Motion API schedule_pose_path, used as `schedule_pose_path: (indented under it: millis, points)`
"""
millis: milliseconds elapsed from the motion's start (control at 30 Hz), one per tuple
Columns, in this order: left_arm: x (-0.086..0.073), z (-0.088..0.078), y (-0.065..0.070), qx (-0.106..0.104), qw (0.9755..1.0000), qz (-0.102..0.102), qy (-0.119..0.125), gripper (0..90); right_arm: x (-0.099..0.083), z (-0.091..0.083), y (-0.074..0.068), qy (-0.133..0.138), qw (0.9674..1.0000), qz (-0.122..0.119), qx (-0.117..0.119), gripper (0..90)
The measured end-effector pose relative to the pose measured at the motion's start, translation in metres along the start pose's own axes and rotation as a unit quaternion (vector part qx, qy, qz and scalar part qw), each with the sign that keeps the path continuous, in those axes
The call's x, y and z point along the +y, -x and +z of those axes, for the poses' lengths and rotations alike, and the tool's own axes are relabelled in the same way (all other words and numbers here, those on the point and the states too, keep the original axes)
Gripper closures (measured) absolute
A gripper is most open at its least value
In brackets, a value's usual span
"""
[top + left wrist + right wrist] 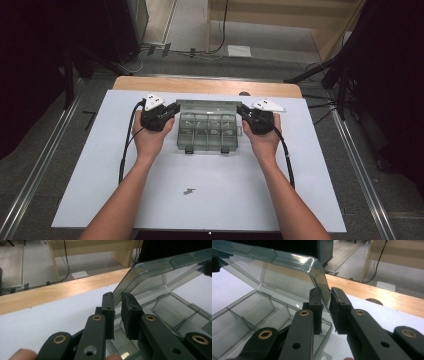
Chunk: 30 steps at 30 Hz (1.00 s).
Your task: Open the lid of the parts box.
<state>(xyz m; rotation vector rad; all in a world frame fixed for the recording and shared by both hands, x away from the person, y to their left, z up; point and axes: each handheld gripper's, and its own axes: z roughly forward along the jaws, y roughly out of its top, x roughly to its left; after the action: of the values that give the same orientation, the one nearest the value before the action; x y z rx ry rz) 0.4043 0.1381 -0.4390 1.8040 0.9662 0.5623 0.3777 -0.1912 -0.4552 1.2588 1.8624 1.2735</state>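
A clear plastic compartment box (pixel 207 131) lies on the white board (pixel 100 165) at mid-table, its long axis running left to right across the table and its two latches facing the person. Its lid (pixel 208 106) is raised along the far edge, tilted up and hinged at the back. The left gripper (pixel 170 111) meets the lid's left end and the right gripper (pixel 243 112) its right end; both point inward toward each other. In the left gripper view the lid's edge (pixel 140 277) sits between the two black jaws, which are drawn close about it, and the right gripper view shows the same at the other corner (pixel 317 272); each tool is clamped on the lid. Both forearms reach forward, hands wrapped round the gripper bodies. The compartments that can be seen look empty. Small dark parts (pixel 189 190) lie on the board nearer the person, well apart from the box.
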Motion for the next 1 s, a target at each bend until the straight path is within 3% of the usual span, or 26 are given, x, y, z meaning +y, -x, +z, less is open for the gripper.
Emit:
schedule_pose_path:
  millis: [333, 567, 1000]
  points:
    - [0.006, 0.009, -0.005, 0.001, 1.0, -0.004, -0.005, 80.9, 0.004, 0.007, 0.003, -0.003, 0.9999, 0.01, -0.008, 82.4]
    - [0.008, 0.015, -0.008, 0.002, 0.9999, -0.011, -0.009, 81.0, 0.004, 0.011, 0.006, -0.004, 0.9993, 0.036, 0.0, 82.6]
    - [0.009, 0.025, -0.015, 0.001, 0.9995, -0.03, -0.004, 82.5, 0.007, 0.023, 0.01, -0.013, 0.9991, 0.039, -0.008, 83.5]
